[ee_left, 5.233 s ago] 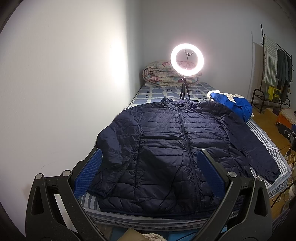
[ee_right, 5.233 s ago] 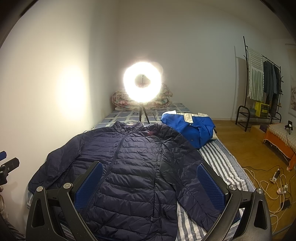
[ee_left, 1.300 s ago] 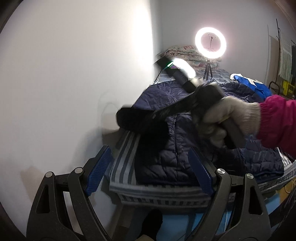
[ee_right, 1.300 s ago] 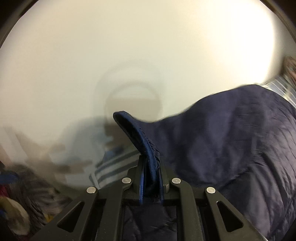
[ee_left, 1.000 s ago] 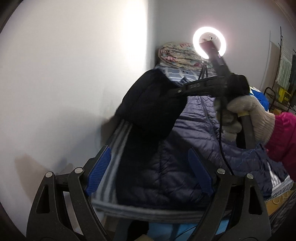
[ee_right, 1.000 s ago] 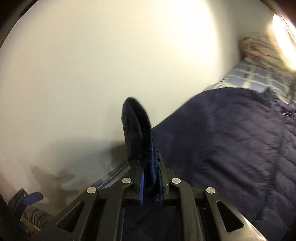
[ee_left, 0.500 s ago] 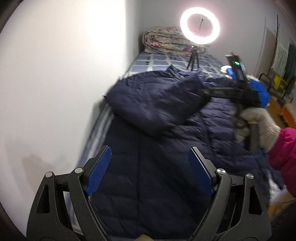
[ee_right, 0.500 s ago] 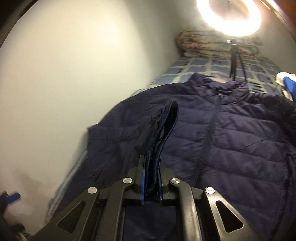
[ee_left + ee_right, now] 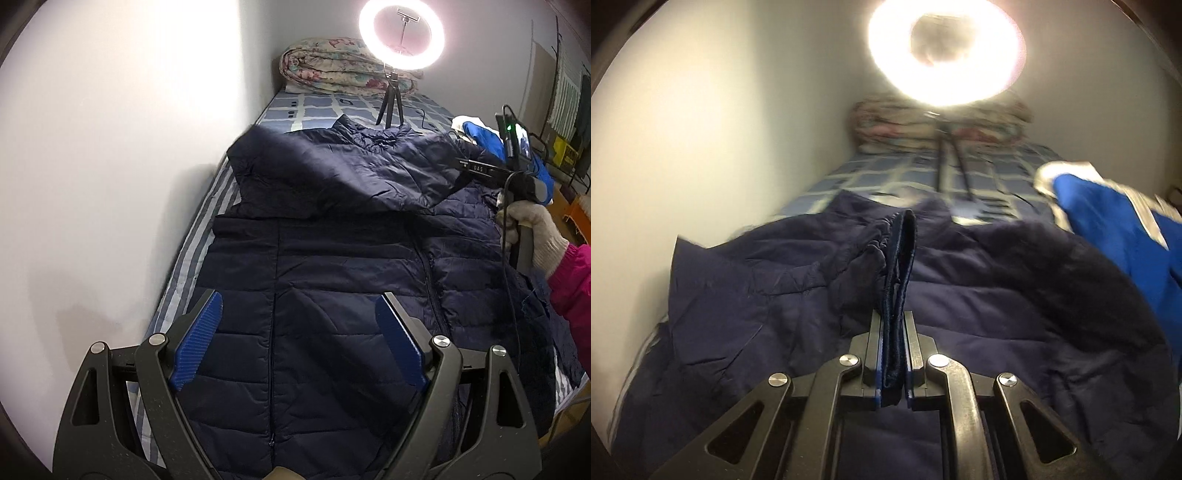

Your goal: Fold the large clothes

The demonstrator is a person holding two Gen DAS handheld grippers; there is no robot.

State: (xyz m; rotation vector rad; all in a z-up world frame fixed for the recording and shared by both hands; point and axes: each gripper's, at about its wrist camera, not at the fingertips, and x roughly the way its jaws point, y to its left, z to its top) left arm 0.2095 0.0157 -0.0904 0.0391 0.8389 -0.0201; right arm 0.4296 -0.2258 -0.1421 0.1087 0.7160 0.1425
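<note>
A dark navy quilted jacket [image 9: 332, 295] lies front up on the striped bed [image 9: 184, 266]. Its left sleeve [image 9: 343, 170] is drawn across the chest towards the right. My right gripper [image 9: 893, 354] is shut on the sleeve cuff [image 9: 899, 258]; in the left wrist view it [image 9: 461, 177] is held by a gloved hand above the jacket's right side. My left gripper [image 9: 295, 343] is open and empty, hovering over the jacket's lower front near the zipper.
A lit ring light on a small tripod [image 9: 400, 33] stands behind the collar. A rolled floral quilt [image 9: 332, 66] lies at the head of the bed. A blue garment [image 9: 1108, 221] lies at the right. The wall [image 9: 110, 147] borders the left side.
My right gripper has lifted the left sleeve from the wall side and carried it across the jacket to the right. My left gripper moved over the jacket's lower front.
</note>
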